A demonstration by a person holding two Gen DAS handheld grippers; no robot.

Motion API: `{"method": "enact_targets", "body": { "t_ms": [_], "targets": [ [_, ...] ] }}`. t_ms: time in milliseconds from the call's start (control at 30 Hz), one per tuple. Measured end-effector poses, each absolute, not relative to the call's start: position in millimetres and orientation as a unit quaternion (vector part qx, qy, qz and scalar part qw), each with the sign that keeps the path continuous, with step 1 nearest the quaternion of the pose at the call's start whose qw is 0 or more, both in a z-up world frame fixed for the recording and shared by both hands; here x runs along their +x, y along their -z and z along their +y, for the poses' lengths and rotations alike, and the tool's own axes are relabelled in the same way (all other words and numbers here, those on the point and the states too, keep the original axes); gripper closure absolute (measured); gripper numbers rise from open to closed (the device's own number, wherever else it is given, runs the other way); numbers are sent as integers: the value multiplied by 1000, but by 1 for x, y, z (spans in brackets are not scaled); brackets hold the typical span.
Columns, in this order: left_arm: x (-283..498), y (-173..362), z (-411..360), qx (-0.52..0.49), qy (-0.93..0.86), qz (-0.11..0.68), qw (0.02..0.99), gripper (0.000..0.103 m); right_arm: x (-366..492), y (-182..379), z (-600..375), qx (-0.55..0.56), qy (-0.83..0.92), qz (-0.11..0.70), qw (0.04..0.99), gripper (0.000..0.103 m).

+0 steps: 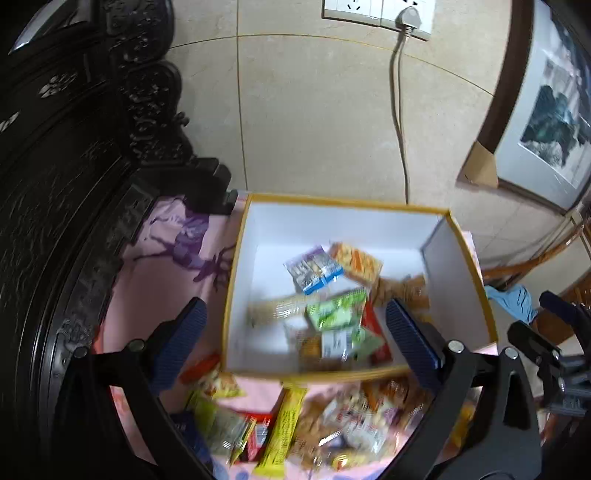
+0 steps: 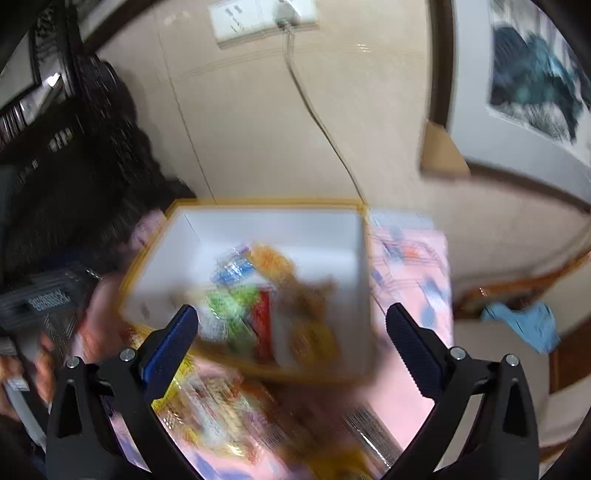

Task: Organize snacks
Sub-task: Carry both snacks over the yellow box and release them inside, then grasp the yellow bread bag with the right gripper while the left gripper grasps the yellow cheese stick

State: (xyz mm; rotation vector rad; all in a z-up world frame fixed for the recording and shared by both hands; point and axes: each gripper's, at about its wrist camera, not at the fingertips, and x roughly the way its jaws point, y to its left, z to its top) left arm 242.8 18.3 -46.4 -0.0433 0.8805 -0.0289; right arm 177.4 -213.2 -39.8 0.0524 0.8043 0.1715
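A white box with a yellow rim (image 1: 332,205) stands on a pink cloth (image 1: 155,251). Inside it lie several snack packets, among them a blue-purple one (image 1: 314,269), an orange one (image 1: 356,260) and a green one (image 1: 336,310). More loose snacks, including a long yellow bar (image 1: 282,428), are heaped in front of the box. My left gripper (image 1: 295,312) hangs open over the box's near edge, holding nothing. In the blurred right wrist view the box (image 2: 266,202) and snack heap (image 2: 221,406) show again. My right gripper (image 2: 291,314) is open there too, also holding nothing.
Dark carved wooden furniture (image 1: 74,177) rises at the left. A wall socket with a plugged cable (image 1: 408,16) is behind the box. A framed picture (image 1: 546,122) leans at the right, with a blue cloth (image 1: 513,299) below it. A hand (image 2: 22,369) shows at the left edge.
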Motion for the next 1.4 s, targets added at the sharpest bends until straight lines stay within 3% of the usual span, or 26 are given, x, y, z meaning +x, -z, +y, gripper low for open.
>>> {"method": "enact_targets", "body": {
  "t_ms": [233,400,567,800,1000,1200,1267,1333,1400],
  "targets": [
    [174,81,38,-59,25,454,889,4,103,122,-286,43,-94,502,858,1],
    [138,119,47,-77,24,502,861,4,56,149,-270,41,-150,491,857,1],
    [121,137,51,-74,21,526,847,4,70,161,-249,-6,-185,470,863,1],
    [105,136,84,-96,-11,522,848,4,103,233,-246,-2,-170,575,800,1],
    [92,142,116,-119,-44,529,839,4,81,234,-224,-45,-133,530,837,1],
    [90,147,125,-125,-50,535,834,4,83,235,-206,-66,-89,542,833,1],
    [93,147,119,-119,-41,535,836,4,81,233,-208,-56,-75,534,841,15],
    [99,148,107,-103,-27,535,838,4,77,224,-213,-32,-53,517,854,54],
    [108,154,91,-90,-9,539,837,4,78,219,-216,-21,-55,522,851,61]
  ]
}}
